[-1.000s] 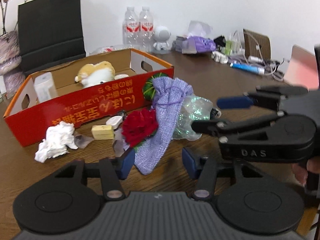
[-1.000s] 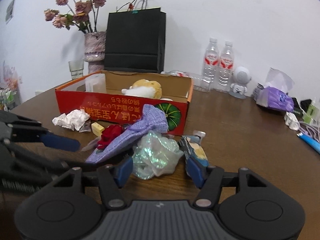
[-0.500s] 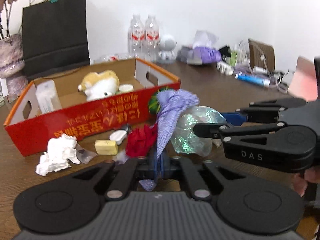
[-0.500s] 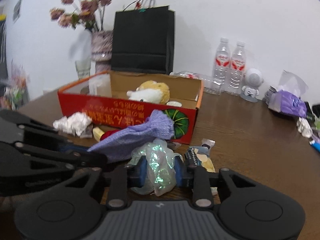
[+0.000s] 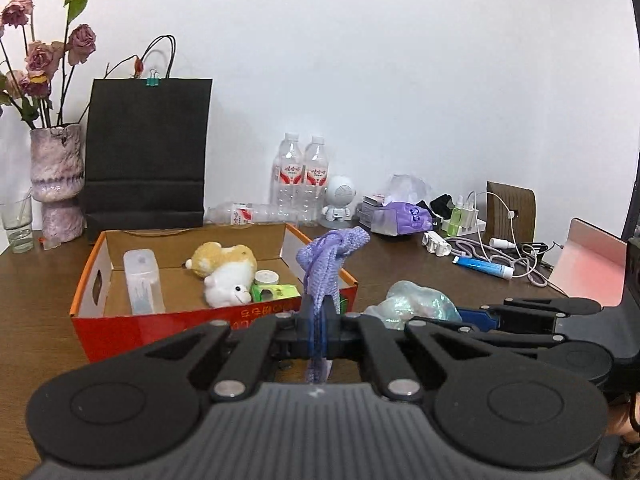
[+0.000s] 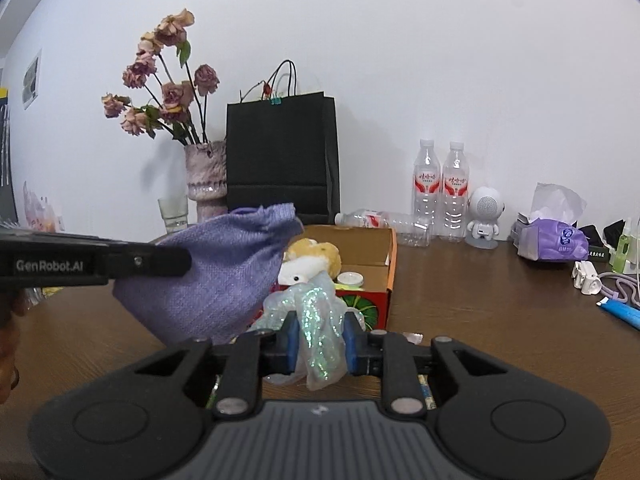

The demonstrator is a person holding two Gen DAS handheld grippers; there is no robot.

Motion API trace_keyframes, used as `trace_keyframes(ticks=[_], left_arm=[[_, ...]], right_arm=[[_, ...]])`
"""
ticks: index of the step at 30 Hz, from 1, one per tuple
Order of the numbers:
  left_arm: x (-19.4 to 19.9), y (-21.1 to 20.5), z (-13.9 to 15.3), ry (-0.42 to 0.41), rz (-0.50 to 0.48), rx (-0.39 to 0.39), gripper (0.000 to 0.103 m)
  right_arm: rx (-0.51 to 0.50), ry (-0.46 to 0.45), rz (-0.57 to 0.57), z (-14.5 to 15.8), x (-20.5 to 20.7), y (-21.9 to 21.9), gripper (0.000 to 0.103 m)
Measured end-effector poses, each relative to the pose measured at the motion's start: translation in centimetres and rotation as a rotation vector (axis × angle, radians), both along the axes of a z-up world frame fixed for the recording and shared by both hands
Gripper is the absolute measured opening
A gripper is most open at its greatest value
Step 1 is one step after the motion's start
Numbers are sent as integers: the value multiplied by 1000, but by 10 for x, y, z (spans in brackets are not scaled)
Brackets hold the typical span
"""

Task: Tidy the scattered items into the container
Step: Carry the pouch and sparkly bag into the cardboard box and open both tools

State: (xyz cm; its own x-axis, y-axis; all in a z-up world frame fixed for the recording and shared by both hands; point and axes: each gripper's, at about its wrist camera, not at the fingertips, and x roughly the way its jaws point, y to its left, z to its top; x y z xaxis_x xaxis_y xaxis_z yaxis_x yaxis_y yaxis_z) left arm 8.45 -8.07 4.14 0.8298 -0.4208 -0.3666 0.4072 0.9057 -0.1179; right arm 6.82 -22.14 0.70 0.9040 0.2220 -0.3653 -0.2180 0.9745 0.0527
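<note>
Purple pouch point(image 5: 335, 261) is pinched betw. closed fingers of left gripper point(image 5: 319, 330), held up in front of box point(image 5: 192, 322) w/ plush point(image 5: 226, 270) inside. Iridescent bag point(image 6: 320, 320) is clamped by right gripper point(image 6: 319, 346), raised above desk point(image 6: 500, 320).

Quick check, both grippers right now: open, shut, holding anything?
Left gripper: shut on the purple knit pouch, lifted near the box.
Right gripper: shut on the iridescent plastic wrap.
</note>
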Motion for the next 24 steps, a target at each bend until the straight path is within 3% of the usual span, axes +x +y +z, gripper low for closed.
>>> trace_keyframes(ticks=[7, 13, 19, 24], left_arm=[[-2, 12, -3, 13, 14, -24, 4], [15, 23, 19, -40, 45, -28, 4], [72, 34, 29, -56, 96, -64, 4], [137, 39, 9, -11, 151, -73, 4]], right_arm=[[2, -7, -1, 7, -2, 9, 21], [3, -55, -6, 32, 21, 10, 21], [21, -65, -9, 53, 85, 11, 21], [20, -2, -17, 38, 158, 20, 21]])
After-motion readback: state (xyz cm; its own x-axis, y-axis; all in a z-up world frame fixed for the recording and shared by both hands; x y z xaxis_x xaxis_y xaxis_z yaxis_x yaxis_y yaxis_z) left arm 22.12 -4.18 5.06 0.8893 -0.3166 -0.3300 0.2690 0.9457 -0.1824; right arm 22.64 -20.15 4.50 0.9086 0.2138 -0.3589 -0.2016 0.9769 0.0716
